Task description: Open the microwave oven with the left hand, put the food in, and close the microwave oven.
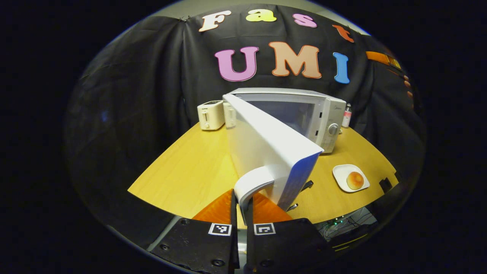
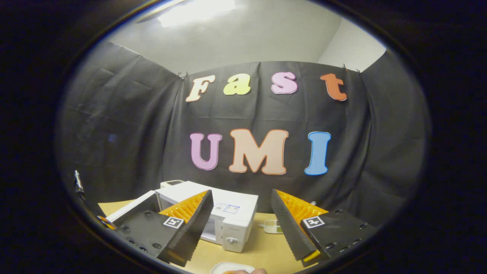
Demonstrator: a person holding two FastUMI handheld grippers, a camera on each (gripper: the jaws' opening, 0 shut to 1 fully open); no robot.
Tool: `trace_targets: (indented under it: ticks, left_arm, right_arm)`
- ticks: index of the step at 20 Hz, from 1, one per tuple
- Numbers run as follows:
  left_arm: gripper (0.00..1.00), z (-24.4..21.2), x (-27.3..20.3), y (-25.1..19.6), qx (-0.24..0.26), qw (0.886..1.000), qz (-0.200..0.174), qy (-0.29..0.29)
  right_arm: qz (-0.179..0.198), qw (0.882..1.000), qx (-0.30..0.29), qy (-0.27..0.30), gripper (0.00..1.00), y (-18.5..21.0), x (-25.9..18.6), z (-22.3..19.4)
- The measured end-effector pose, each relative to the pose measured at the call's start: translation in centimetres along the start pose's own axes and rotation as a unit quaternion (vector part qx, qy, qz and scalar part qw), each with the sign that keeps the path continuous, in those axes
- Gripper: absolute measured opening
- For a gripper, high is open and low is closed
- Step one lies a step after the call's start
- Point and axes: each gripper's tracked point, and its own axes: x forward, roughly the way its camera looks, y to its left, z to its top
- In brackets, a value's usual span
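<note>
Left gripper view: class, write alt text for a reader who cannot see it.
The left gripper is shut on the handle of the microwave oven's door, which stands swung open over a wooden table. A bun sits on a white plate to the right, and a toaster stands behind.

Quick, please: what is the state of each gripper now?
Left gripper: closed on the microwave door handle, door swung open.
Right gripper: open, holding nothing, above the table.

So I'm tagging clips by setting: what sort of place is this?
Probably a staged kitchen corner in a recording booth: a microwave oven with its door open, a toaster and a bun on a plate on a wooden table, black cloth behind.
</note>
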Motion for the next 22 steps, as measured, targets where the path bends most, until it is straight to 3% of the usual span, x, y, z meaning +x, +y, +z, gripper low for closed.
trace_targets:
  ticks: [8,16,22]
  left_arm:
    - [0.07,-0.9,-0.5,6.7,-0.022,0.999,-0.040,-0.016]
    - [0.07,-1.7,-0.3,10.9,0.004,0.999,-0.040,-0.022]
    - [0.06,-2.3,-1.6,12.1,0.007,0.999,-0.033,-0.021]
  right_arm:
    - [0.014,1.000,-0.009,-0.011,0.96,4.2,0.7,1.2]
    - [-0.006,0.999,-0.032,-0.021,0.96,8.1,-1.0,0.8]
    - [-0.027,0.999,-0.024,-0.007,0.97,8.0,-1.9,-1.1]
